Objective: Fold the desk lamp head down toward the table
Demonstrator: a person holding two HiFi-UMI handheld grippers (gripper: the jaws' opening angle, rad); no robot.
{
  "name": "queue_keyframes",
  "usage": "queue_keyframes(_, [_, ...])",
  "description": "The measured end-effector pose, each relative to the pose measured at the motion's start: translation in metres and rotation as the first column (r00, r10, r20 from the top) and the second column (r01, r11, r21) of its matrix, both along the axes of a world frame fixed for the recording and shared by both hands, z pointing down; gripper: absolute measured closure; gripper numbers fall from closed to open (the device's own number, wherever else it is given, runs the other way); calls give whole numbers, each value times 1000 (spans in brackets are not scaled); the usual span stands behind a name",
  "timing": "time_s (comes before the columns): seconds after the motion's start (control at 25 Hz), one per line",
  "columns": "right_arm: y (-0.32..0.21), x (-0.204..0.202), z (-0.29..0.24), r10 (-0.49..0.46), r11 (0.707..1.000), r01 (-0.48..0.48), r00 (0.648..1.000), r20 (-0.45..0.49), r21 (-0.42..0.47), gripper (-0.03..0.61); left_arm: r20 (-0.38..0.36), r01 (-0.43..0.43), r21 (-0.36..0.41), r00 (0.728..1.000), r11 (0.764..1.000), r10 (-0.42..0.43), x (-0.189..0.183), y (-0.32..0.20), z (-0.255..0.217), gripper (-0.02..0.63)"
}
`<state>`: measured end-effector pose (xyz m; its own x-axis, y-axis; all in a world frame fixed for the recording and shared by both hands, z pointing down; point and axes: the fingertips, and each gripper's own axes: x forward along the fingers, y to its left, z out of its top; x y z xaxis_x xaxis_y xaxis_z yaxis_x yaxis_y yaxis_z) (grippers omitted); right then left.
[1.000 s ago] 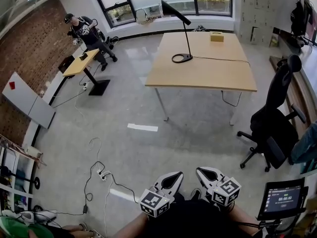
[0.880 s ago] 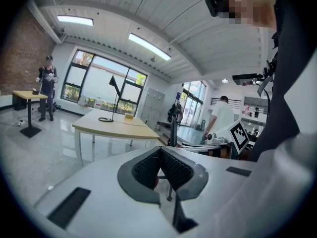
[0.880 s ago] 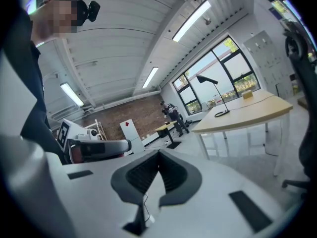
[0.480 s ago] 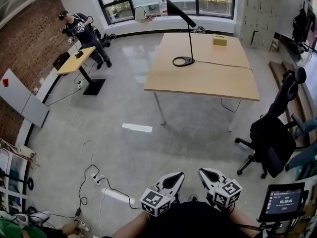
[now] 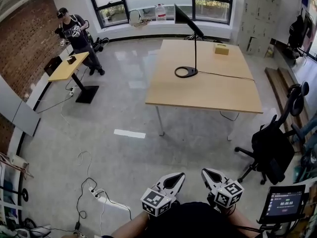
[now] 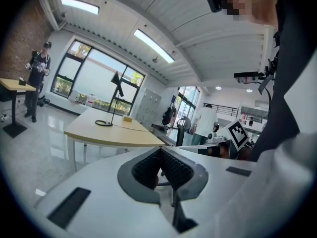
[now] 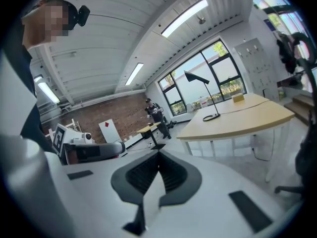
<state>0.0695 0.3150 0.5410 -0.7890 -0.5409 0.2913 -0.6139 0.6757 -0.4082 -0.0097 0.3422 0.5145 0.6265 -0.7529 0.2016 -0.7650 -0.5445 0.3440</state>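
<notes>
At far left one person (image 5: 74, 31) stands beside one small desk (image 5: 67, 66). One white strip (image 5: 130, 133) lies on the floor, with one power strip (image 5: 97, 196) nearer. Low in the middle, the left gripper (image 5: 175, 176) has its jaws pressed together with nothing between them. Well beyond it, one lamp (image 5: 195, 53) stands upright on the big table (image 5: 208, 95), its ring base (image 5: 179, 75) near the table's middle and its head (image 5: 186, 19) tilted up high. The right gripper (image 5: 206, 173) is likewise closed and empty. One yellow box (image 5: 221, 49) sits at the table's far edge. One black chair (image 5: 272, 150) and one screen (image 5: 285, 202) are at right.
</notes>
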Motion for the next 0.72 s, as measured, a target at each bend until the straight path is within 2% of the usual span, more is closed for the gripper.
queue_keyframes(0.32, [-22,-35,2,22,999,-23,999,-41,-32,574,-43,-4,-37,999,999,2,-43,-27,12,609])
queue_keyframes(0.52, [-43,-38,17,23,998,-26,998,-57,-60,574,-52,1,-72,999,997,-5,-48,-51,29,609])
queue_keyframes(0.72, [-79,-41,28,-6,996,3,1000,-26,-94,574,-25,38,-85,999,996,-40,-47,-82,30,609])
